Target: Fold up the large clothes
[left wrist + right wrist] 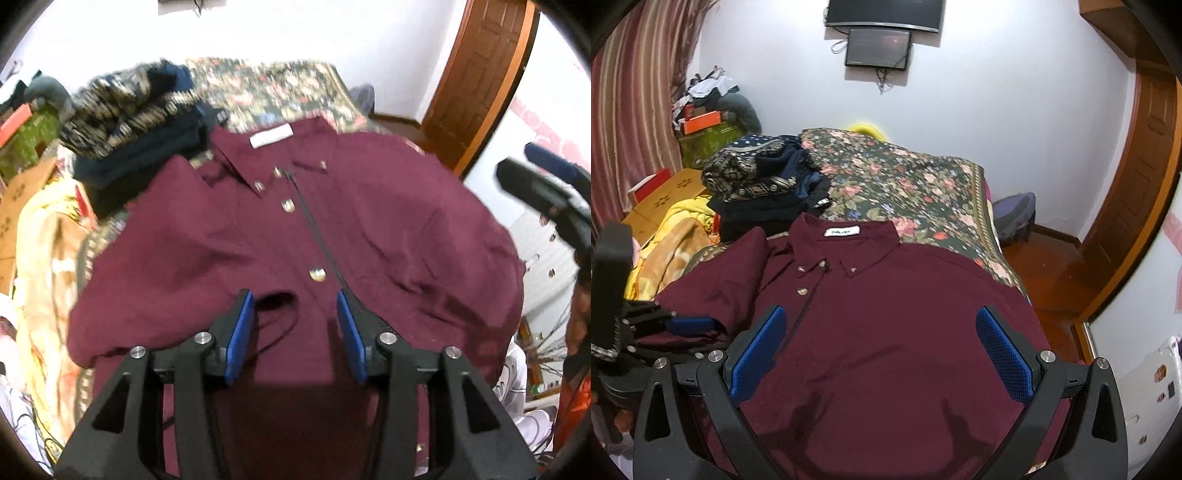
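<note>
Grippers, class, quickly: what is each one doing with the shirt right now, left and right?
Left gripper: open, nothing held; the shirt lies below its pads.
Right gripper: open wide, holding nothing, above the shirt.

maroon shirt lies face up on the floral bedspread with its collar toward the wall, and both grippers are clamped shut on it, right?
Not the grippers: the left gripper and right gripper both stand open above the maroon shirt, as each wrist view shows. The rest holds.

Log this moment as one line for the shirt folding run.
maroon button-front cotton shirt: spread on floral bedspread | left tongs: open, above shirt | right tongs: open, empty
</note>
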Tool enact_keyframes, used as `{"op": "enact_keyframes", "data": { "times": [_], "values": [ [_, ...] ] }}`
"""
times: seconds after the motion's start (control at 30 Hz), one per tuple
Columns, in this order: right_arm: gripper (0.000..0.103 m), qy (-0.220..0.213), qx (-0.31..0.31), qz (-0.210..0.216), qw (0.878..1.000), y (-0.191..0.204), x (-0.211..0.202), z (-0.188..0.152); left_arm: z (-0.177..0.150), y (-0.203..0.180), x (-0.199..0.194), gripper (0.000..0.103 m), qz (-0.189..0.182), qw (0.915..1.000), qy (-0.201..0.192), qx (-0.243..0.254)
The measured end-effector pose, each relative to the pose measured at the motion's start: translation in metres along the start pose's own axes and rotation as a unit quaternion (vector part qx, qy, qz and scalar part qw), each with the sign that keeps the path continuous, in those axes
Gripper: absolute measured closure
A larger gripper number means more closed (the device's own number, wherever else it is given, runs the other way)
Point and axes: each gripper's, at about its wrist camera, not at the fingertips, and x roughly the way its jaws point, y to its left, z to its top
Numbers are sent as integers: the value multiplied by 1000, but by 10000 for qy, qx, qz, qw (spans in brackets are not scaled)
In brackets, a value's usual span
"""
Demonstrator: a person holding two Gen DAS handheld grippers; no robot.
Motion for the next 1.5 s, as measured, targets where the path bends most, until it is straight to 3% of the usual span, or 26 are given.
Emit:
{"op": "enact_keyframes", "data": {
  "times": [0.1, 0.23, 0.37, 0.5, 0.73, 0.93, 1.1, 1.2, 1.27, 1.3, 1.4, 1.5],
  "values": [
    [1, -111, -166, 143, 9997, 13, -2, 8, 4, 13, -26, 46, 49, 9991, -388, -132],
    [1, -131, -366, 475, 9981, 36, 4, 21, 9, 44, -53, 45, 290, 9949, -855, -454],
    [1, -103, -744, 863, 9934, 69, 14, 35, 6, 87, -73, 42, 1146, 9836, -1201, -707],
    [2, -33, -1237, 1246, 9845, 107, 25, 43, -7, 132, -83, 42, 1838, 9705, -1197, -1000],
    [3, 629, -2225, 1947, 9532, 183, 68, 33, -43, 184, -86, 42, 2342, 9558, -1011, -1464],
    [13, 1539, -3089, 2229, 9117, 246, 115, 8, -73, 211, -80, 42, 2359, 9513, -740, -1839],
    [32, 2313, -3598, 2130, 8785, 280, 158, -20, -86, 221, -72, 42, 2295, 9502, -612, -2016],
    [37, 2539, -3670, 2023, 8718, 287, 173, -30, -90, 226, -69, 42, 2234, 9502, -581, -2094],
    [46, 2567, -3663, 2030, 8710, 289, 177, -32, -92, 227, -68, 42, 2214, 9504, -568, -2109],
    [62, 2529, -3686, 2013, 8716, 290, 177, -33, -92, 228, -67, 42, 2209, 9506, -564, -2105],
    [87, 2407, -3656, 2104, 8742, 287, 170, -33, -89, 227, -67, 42, 2213, 9513, -576, -2066],
    [94, 2168, -3493, 2158, 8857, 280, 158, -26, -85, 226, -68, 42, 2210, 9521, -612, -2025]
  ]
}}
